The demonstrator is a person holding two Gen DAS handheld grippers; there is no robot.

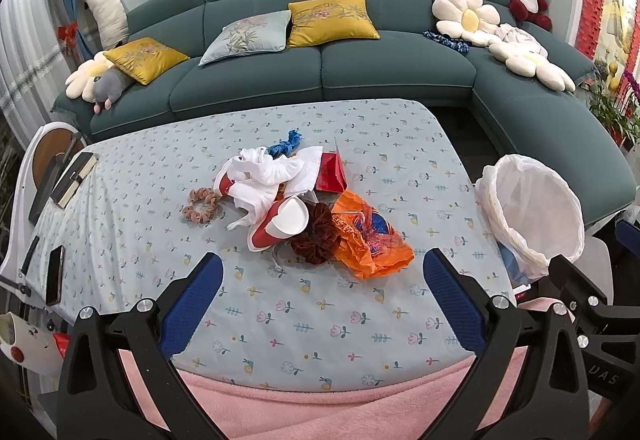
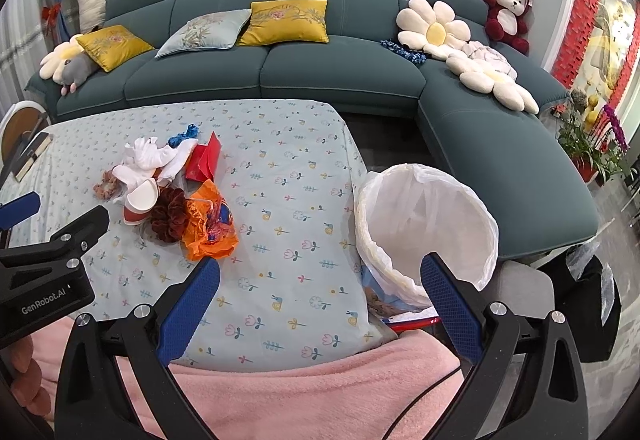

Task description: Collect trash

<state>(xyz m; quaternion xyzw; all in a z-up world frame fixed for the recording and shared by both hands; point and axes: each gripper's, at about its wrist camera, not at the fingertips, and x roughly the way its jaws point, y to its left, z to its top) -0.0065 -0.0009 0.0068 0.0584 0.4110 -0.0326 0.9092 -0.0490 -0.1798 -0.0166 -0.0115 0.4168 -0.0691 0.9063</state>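
Note:
A pile of trash lies mid-table: an orange plastic bag (image 1: pixel 370 240) (image 2: pixel 208 226), a red-and-white paper cup (image 1: pixel 282 222) (image 2: pixel 140 202), a red paper box (image 1: pixel 330 174) (image 2: pixel 204 159), crumpled white tissue (image 1: pixel 266 172) (image 2: pixel 154 158) and a blue scrap (image 1: pixel 286 144) (image 2: pixel 184 134). A dark red scrunchie (image 1: pixel 316 240) (image 2: pixel 170 214) and a pink scrunchie (image 1: pixel 201 205) (image 2: pixel 106 184) lie beside it. A bin with a white liner (image 1: pixel 532 212) (image 2: pixel 430 224) stands at the table's right edge. My left gripper (image 1: pixel 320 272) is open and empty, short of the pile. My right gripper (image 2: pixel 320 272) is open and empty, between pile and bin.
The table wears a floral cloth (image 1: pixel 340 316) (image 2: pixel 288 208) with a pink blanket (image 1: pixel 320 408) at its near edge. A book (image 1: pixel 74 178) and a phone (image 1: pixel 55 274) lie at the left. A teal sofa (image 1: pixel 320 76) with cushions and plush toys stands behind.

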